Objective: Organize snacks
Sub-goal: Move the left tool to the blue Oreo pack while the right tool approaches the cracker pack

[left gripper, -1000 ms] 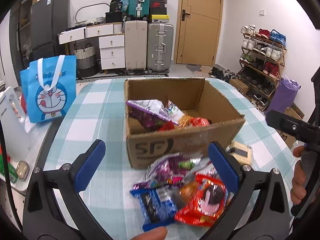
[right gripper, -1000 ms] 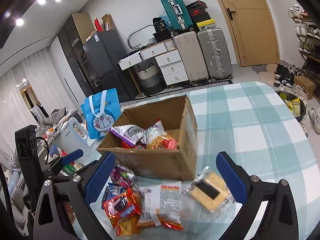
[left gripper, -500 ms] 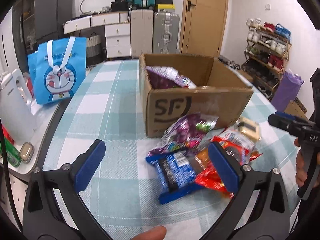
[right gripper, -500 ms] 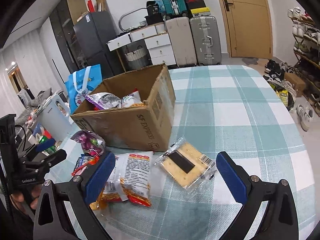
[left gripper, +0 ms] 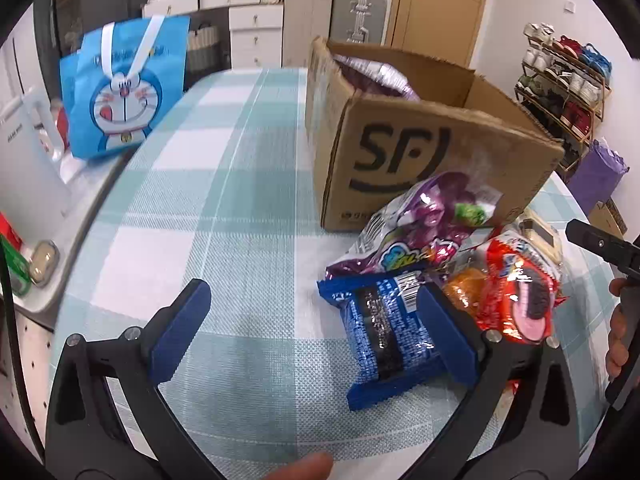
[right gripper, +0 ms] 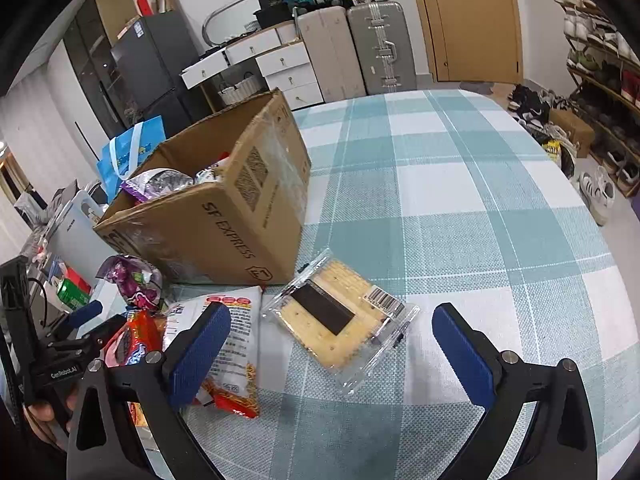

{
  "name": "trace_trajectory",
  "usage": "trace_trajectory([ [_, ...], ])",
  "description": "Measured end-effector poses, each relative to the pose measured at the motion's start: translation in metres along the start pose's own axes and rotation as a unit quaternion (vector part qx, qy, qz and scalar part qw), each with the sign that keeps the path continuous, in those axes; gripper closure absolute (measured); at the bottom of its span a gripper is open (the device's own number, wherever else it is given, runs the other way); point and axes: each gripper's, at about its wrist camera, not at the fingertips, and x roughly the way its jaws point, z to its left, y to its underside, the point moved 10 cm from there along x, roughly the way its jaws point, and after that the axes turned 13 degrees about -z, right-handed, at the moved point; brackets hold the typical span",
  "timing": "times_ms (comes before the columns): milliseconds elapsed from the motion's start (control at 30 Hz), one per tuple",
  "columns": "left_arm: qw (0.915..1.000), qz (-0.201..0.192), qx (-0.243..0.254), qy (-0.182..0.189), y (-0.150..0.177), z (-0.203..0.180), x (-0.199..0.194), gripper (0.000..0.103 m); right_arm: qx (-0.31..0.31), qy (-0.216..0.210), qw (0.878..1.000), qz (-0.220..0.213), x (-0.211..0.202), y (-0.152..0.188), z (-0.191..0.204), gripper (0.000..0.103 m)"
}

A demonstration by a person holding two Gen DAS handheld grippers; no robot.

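An open cardboard box (left gripper: pixel 432 160) marked SF stands on the checked table and holds snack bags; it also shows in the right wrist view (right gripper: pixel 224 208). In front of it lie a purple bag (left gripper: pixel 424 228), a blue packet (left gripper: pixel 380 328), a red packet (left gripper: pixel 516 288) and an orange one. My left gripper (left gripper: pixel 316 320) is open and low over the table, its right finger beside the blue packet. My right gripper (right gripper: pixel 332 340) is open, just short of a clear cracker packet (right gripper: pixel 336 316). A white and red bag (right gripper: pixel 228 344) lies by its left finger.
A blue cartoon bag (left gripper: pixel 124 88) stands at the table's left edge beside a white kettle (left gripper: pixel 24 152). Suitcases, drawers and a door are behind the table. A shoe rack (left gripper: pixel 568 80) stands at the right. The checked tablecloth (right gripper: pixel 460 184) stretches right of the box.
Both grippers have come down and forward toward the snacks. The left one now has its right finger at the blue packet; the right one is nearer the cracker packet.
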Motion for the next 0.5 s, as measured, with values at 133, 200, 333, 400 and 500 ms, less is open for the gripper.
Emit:
trace_trajectory([
  [133, 0.9999, 0.007, -0.004, 0.008, 0.004, -0.001, 0.008, 0.001, 0.005, 0.011, 1.0, 0.009, 0.007, 0.004, -0.008, 0.001],
  [200, 0.9999, 0.01, 0.0, 0.013, 0.005, -0.003, 0.009, 0.001, 0.017, 0.018, 1.0, 0.017, 0.011, 0.006, -0.013, 0.001],
  [333, 0.9996, 0.017, 0.009, 0.023, 0.008, -0.011, 0.013, 0.001, 0.037, 0.027, 0.999, 0.026, 0.021, 0.009, -0.017, 0.001],
  [400, 0.9994, 0.019, 0.012, 0.025, 0.01, -0.013, 0.015, 0.0, 0.035, 0.03, 0.998, 0.031, 0.026, 0.01, -0.016, 0.001],
  [500, 0.9993, 0.021, 0.01, 0.029, 0.011, -0.014, 0.016, 0.0, 0.024, 0.032, 0.999, 0.034, 0.031, 0.012, -0.01, 0.001],
])
